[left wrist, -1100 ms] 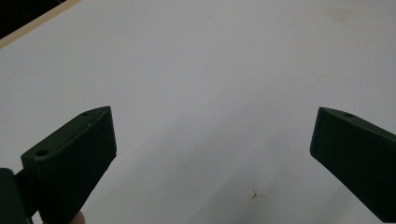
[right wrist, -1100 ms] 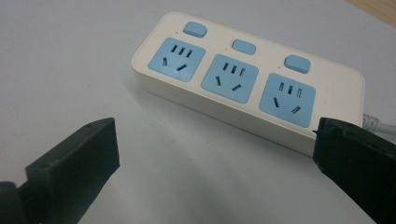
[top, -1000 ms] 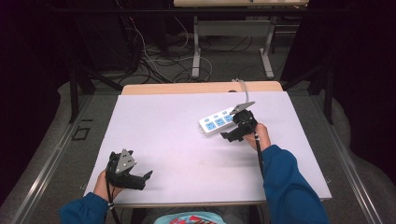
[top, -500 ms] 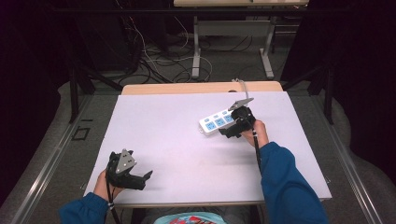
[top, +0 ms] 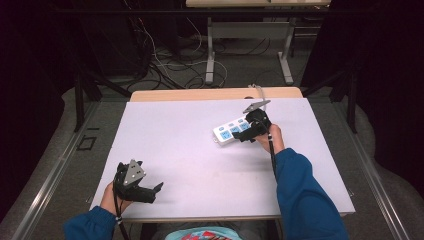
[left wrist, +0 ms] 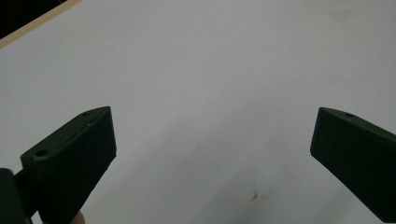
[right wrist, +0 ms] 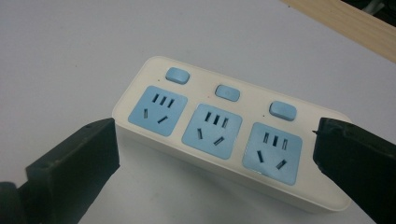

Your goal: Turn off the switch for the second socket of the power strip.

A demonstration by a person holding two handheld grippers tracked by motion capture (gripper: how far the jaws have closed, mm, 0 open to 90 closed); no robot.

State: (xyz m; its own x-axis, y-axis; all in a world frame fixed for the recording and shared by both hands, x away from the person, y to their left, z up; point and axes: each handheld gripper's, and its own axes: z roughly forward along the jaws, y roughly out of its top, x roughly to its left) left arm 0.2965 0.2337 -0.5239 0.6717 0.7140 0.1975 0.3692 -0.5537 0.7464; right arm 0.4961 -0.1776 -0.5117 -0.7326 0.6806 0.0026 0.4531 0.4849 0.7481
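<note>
A white power strip (top: pixel 231 131) with three blue sockets and three blue switches (right wrist: pixel 217 128) lies on the white table (top: pixel 190 150), right of centre. My right gripper (top: pixel 247 131) (right wrist: pixel 215 154) is open, its jaws standing wide on either side of the strip's near long side, not closed on it. The strip's cable (top: pixel 257 91) runs off the table's far edge. My left gripper (top: pixel 150 190) (left wrist: pixel 212 154) is open over bare table near the front left corner, nothing between its jaws.
A strip of wooden tabletop (top: pixel 215 93) shows beyond the white sheet's far edge. Behind the table stand metal desk legs (top: pixel 210 55) and loose cables (top: pixel 165 65) on the floor. Dark curtains hang at both sides.
My right gripper has moved forward and left onto the power strip, so its jaws now straddle it. The left gripper has stayed put.
</note>
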